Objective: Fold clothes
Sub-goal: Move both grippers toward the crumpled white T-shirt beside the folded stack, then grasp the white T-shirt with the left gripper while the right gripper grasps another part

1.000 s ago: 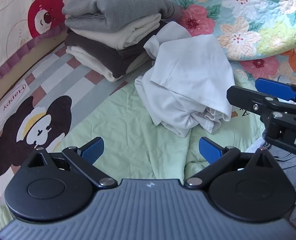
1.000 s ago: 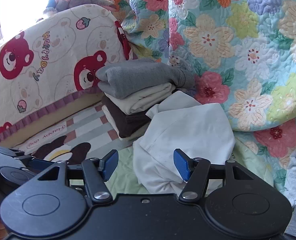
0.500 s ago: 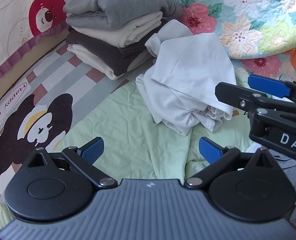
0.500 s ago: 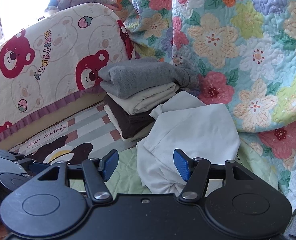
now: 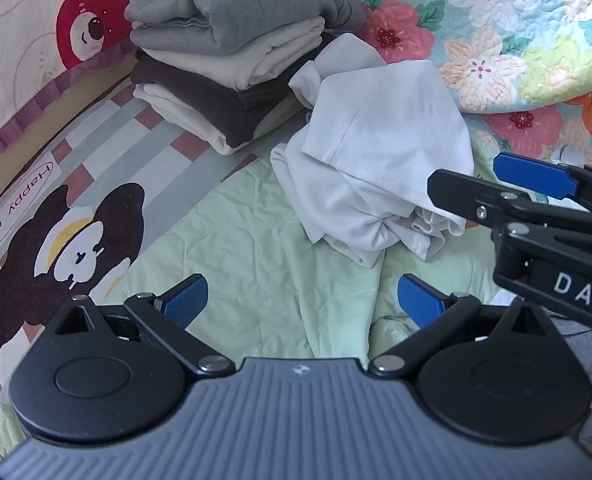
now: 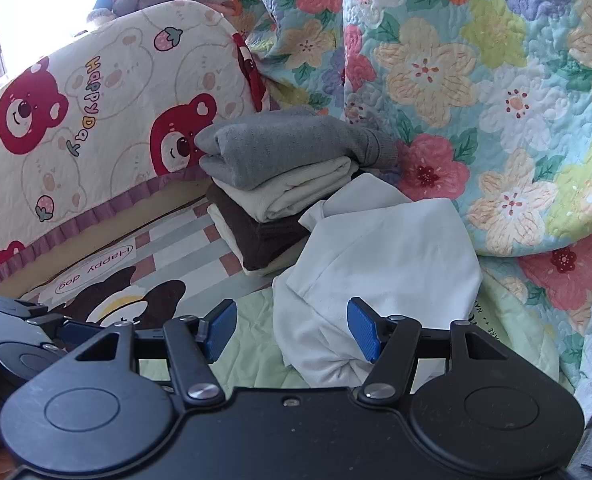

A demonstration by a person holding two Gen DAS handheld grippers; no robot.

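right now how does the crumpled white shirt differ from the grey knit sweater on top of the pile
The crumpled white shirt lies loose and bunched, unfolded; the grey knit sweater is folded neatly. The white shirt sits directly on the pale green quilted bedding; the grey sweater rests on top of a stack of folded clothes. The shirt's fabric looks thin and smooth, the sweater's thick and ribbed. Neither is touched by a gripper.

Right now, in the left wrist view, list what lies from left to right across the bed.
Dog picture → folded pile → crumpled white shirt → right gripper.
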